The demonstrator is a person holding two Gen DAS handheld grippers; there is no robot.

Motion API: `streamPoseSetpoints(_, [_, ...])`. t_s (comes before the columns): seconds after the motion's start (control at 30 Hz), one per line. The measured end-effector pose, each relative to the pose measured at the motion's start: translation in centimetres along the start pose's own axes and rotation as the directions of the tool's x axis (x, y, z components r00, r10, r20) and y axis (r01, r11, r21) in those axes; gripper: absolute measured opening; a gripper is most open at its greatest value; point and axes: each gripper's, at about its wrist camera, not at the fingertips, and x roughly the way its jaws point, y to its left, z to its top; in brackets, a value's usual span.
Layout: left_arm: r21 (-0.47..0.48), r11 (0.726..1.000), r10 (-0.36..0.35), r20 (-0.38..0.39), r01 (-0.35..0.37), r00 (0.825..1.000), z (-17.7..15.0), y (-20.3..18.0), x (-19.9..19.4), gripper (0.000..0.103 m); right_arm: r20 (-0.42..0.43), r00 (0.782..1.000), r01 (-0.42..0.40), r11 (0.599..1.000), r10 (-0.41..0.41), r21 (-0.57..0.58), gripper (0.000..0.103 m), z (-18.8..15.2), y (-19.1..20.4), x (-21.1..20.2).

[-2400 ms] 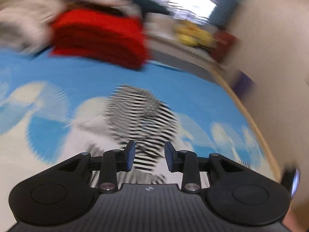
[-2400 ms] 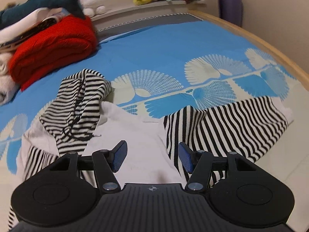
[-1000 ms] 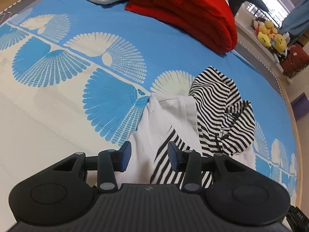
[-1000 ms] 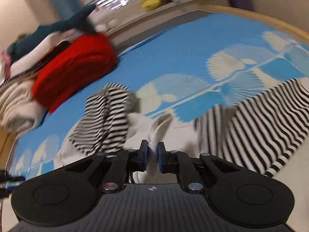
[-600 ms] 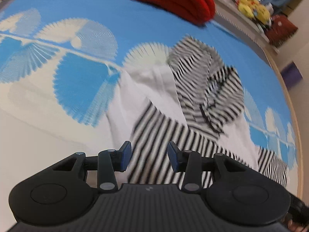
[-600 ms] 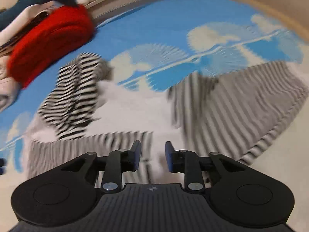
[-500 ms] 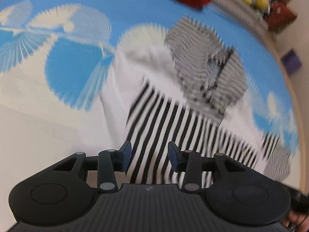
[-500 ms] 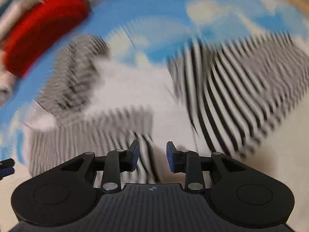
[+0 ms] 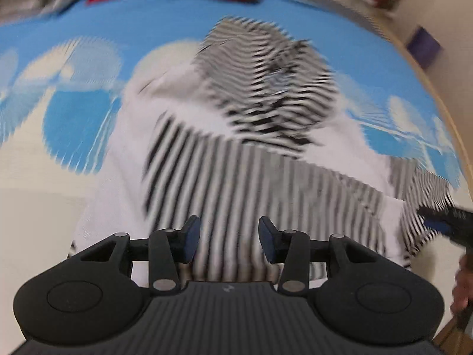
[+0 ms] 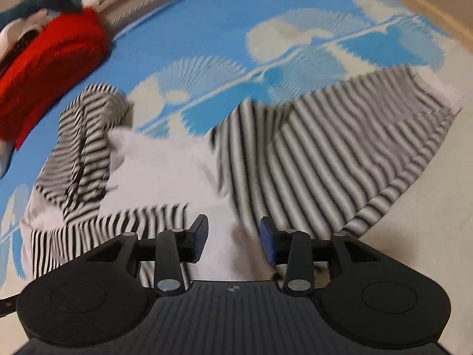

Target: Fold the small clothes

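Right wrist view: right gripper (image 10: 233, 241) fingers just spread partway, nothing pinched, white cloth of the small hoodie (image 10: 165, 174) lying slack beneath the gap. Striped sleeve (image 10: 331, 159) fanned out beyond the right finger, striped hood (image 10: 82, 145) crumpled beyond the left one. Left wrist view, blurred: left gripper (image 9: 229, 241) fingers half open, empty, over the folded-in striped sleeve. Soft, light, limp stuff, likely to sag and bunch; best pinched at a hem or sleeve edge, judging by the drape. Farther off on the blue-patterned bed (image 10: 207, 23), a red folded blanket (image 10: 50, 68).
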Motion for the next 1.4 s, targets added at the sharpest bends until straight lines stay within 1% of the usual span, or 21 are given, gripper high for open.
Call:
streamPoseSetpoints(0.2, [0.172,0.985,-0.017,0.024,0.013,1.000,-1.4,-5.9,-0.5,0.050,0.095,0.995,0.037,0.997,-0.043,0.063,0.041,2.4,-4.7,-1.0])
streamPoseSetpoints(0.33, [0.239,0.971,0.007,0.057,-0.020,0.998,-1.7,-8.0,-0.2,0.050,0.159,0.983,0.078,0.990,-0.096,0.116,0.041,4.0,-9.1,-2.0])
streamPoseSetpoints(0.37, [0.246,0.969,0.014,0.069,-0.030,0.998,-1.4,-8.4,-0.2,0.050,0.170,0.979,0.093,0.986,-0.116,0.135,0.043,4.3,-10.3,-2.1])
streamPoseSetpoints(0.4, [0.247,0.969,0.014,0.077,-0.033,0.997,-1.4,-8.4,-0.2,0.050,0.175,0.975,0.111,0.980,-0.140,0.162,0.049,4.6,-11.7,-2.0])
streamPoseSetpoints(0.47, [0.232,0.972,0.014,0.084,-0.033,0.996,-1.0,-8.2,-0.4,0.050,0.169,0.968,0.144,0.961,-0.187,0.236,0.054,4.7,-14.0,-1.5])
streamPoseSetpoints(0.63, [0.185,0.982,0.007,0.090,-0.024,0.996,0.2,-7.8,-0.7,0.050,0.126,0.953,0.199,0.882,-0.277,0.428,0.054,4.7,-19.3,0.5])
streamPoseSetpoints(0.73, [0.186,0.982,-0.007,0.092,-0.010,0.996,0.5,-7.9,-0.9,0.050,0.078,0.966,0.172,0.834,-0.248,0.525,0.054,3.8,-21.2,2.2])
streamPoseSetpoints(0.77, [0.187,0.982,-0.013,0.092,-0.004,0.996,0.5,-7.9,-1.0,0.050,0.097,0.962,0.162,0.825,-0.253,0.542,0.054,3.4,-21.3,2.4])
streamPoseSetpoints(0.83, [0.186,0.983,-0.020,0.090,0.003,0.996,0.4,-7.7,-1.1,0.050,0.128,0.954,0.168,0.834,-0.273,0.525,0.054,3.6,-20.5,2.5])
streamPoseSetpoints(0.87, [0.185,0.983,-0.021,0.090,0.004,0.996,0.3,-7.6,-1.2,0.050,0.155,0.955,0.140,0.843,-0.254,0.519,0.048,3.6,-20.2,2.7])
streamPoseSetpoints(0.9, [0.186,0.983,-0.022,0.092,0.005,0.995,0.3,-7.4,-1.3,0.050,0.179,0.958,0.100,0.850,-0.222,0.517,0.026,3.7,-20.1,2.8])
streamPoseSetpoints(0.97, [0.183,0.983,-0.025,0.096,0.007,0.995,0.3,-7.0,-1.6,0.050,0.197,0.964,0.054,0.857,-0.178,0.512,0.004,3.8,-19.9,3.1])
streamPoseSetpoints(1.0, [0.177,0.984,-0.026,0.099,0.008,0.995,0.3,-6.7,-1.7,0.050,0.212,0.961,0.046,0.860,-0.177,0.508,0.003,3.9,-19.6,2.9])
streamPoseSetpoints(1.07, [0.162,0.987,-0.026,0.108,0.008,0.994,0.5,-5.9,-2.2,0.050,0.261,0.941,0.060,0.867,-0.214,0.495,0.003,4.3,-18.2,1.5])
streamPoseSetpoints(1.13, [0.140,0.990,-0.025,0.120,0.008,0.992,0.7,-4.9,-2.8,0.050,0.338,0.901,0.111,0.900,-0.270,0.423,0.003,4.8,-15.0,-0.8])
streamPoseSetpoints(1.2, [0.112,0.994,-0.022,0.132,0.007,0.991,0.9,-3.8,-3.5,0.050,0.450,0.852,0.156,0.950,-0.268,0.270,0.002,5.0,-10.0,-3.0])
streamPoseSetpoints(1.27, [0.086,0.996,-0.020,0.145,0.007,0.989,1.0,-2.4,-4.2,0.050,0.540,0.814,0.220,0.974,-0.213,0.053,0.002,4.1,-3.7,-4.7])
streamPoseSetpoints(1.3, [0.073,0.997,-0.018,0.149,0.007,0.989,1.1,-1.7,-4.5,0.050,0.573,0.808,0.232,0.968,-0.139,-0.092,0.002,3.0,0.1,-5.5])
streamPoseSetpoints(1.33, [0.058,0.998,-0.017,0.153,0.008,0.988,1.3,-0.9,-4.7,0.050,0.572,0.819,0.199,0.954,-0.038,-0.222,0.003,1.8,3.3,-6.0])
streamPoseSetpoints(1.37, [0.040,0.999,-0.016,0.155,0.010,0.988,1.5,0.0,-5.0,0.050,0.517,0.851,0.119,0.924,0.093,-0.363,0.003,0.3,6.5,-6.4])
streamPoseSetpoints(1.4, [0.020,1.000,-0.014,0.158,0.011,0.987,1.6,0.8,-5.2,0.050,0.404,0.889,0.019,0.864,0.215,-0.503,0.003,-1.4,9.7,-6.5])
